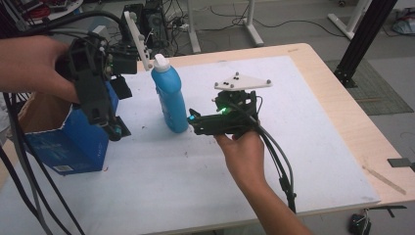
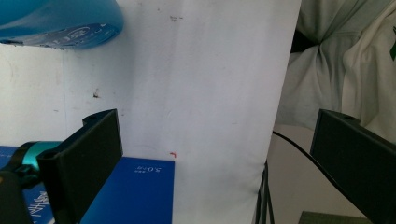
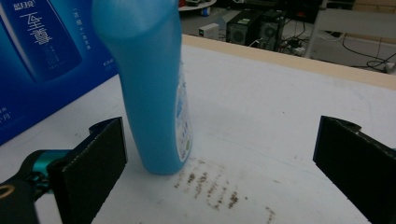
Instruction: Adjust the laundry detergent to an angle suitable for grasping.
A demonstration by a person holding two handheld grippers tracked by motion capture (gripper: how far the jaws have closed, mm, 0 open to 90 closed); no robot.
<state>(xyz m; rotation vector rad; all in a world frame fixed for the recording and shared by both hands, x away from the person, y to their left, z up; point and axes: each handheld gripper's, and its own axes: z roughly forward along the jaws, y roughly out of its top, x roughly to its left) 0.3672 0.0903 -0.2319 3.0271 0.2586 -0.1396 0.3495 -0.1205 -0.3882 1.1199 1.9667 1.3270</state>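
A blue bottle (image 1: 169,95) with a white cap stands upright on the white mat (image 1: 303,147). My right gripper (image 1: 193,121) is just to its right, low over the mat and pointing at its lower part. In the right gripper view the jaws of that gripper (image 3: 223,127) stand wide open, with the bottle (image 3: 149,84) ahead, nearer the left jaw and untouched. A hand holds my left gripper (image 1: 120,108) raised over the near corner of a blue box (image 1: 73,139). It points down and is open (image 2: 217,121) with nothing in it.
The blue box (image 2: 135,191) has an open top and stands at the mat's left edge, left of the bottle (image 2: 60,23). Cables trail from both grippers. The wooden table (image 1: 352,117) borders the mat on the right. Brown stains (image 3: 210,184) mark the mat by the bottle's base.
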